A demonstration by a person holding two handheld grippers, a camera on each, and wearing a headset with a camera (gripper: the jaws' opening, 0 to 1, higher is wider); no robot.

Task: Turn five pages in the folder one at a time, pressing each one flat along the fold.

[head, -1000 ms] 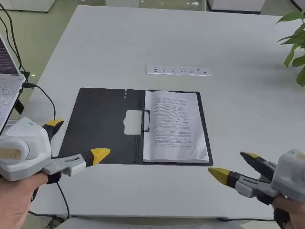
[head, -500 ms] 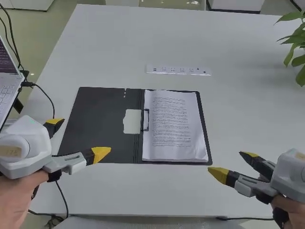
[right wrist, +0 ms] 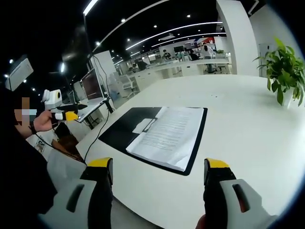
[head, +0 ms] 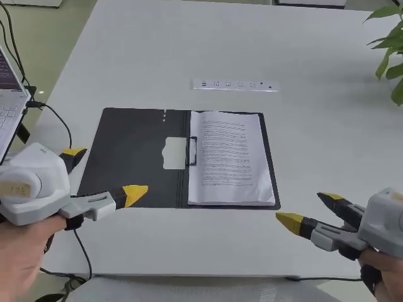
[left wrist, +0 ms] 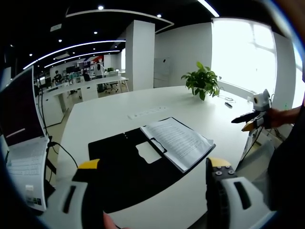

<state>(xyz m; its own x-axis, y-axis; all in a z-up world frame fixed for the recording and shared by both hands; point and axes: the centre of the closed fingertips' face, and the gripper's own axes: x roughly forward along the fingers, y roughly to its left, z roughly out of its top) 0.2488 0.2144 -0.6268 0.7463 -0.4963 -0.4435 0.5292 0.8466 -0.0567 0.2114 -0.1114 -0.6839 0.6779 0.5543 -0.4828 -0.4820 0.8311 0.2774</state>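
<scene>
An open black folder lies flat on the white table, with a stack of printed pages clipped on its right half and a white label on the bare left flap. The folder and pages show in the left gripper view, the folder and pages in the right gripper view. My left gripper hangs open off the folder's near left corner. My right gripper is open, right of the folder's near right corner, holding nothing. Neither touches the folder.
A white power strip lies beyond the folder. A laptop with a black cable sits at the left table edge. A potted plant stands at the far right. The table's near edge is close below both grippers.
The head camera has tipped so the folder sits slightly higher in the picture. Both grippers stay open in about the same places.
</scene>
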